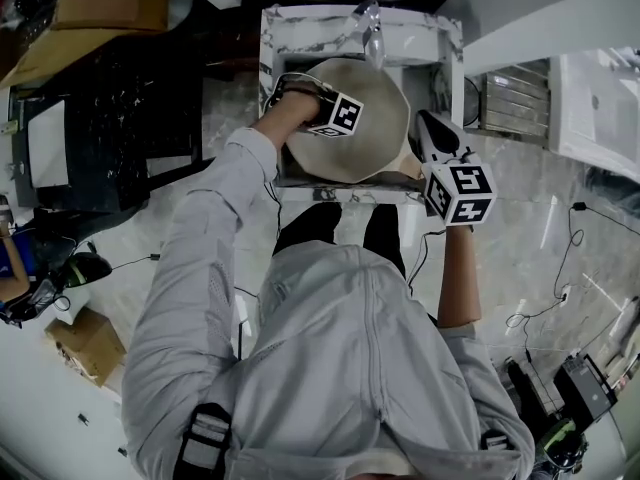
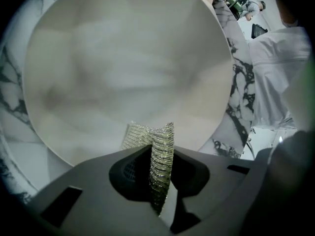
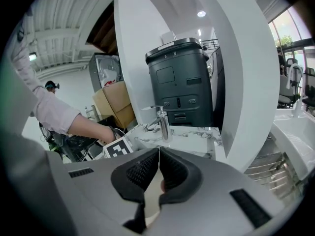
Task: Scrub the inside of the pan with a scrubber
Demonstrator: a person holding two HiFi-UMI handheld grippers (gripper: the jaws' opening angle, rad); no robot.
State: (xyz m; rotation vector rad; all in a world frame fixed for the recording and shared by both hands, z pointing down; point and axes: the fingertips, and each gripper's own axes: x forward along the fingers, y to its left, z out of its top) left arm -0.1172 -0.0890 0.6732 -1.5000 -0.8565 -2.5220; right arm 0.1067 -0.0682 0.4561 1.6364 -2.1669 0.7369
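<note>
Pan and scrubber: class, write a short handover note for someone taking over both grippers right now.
Left gripper: shut on the scrubber, which points into the pan.
Right gripper: shut on the pan's pale handle, steadying it.
Place: the pan sits in the marble sink, by the faucet.
Done: both grips are set. The inside looks pale with no clear dirt, and how much has been scrubbed cannot be told.
Left: rub the scrubber across the whole inside, with the handle held firm.
</note>
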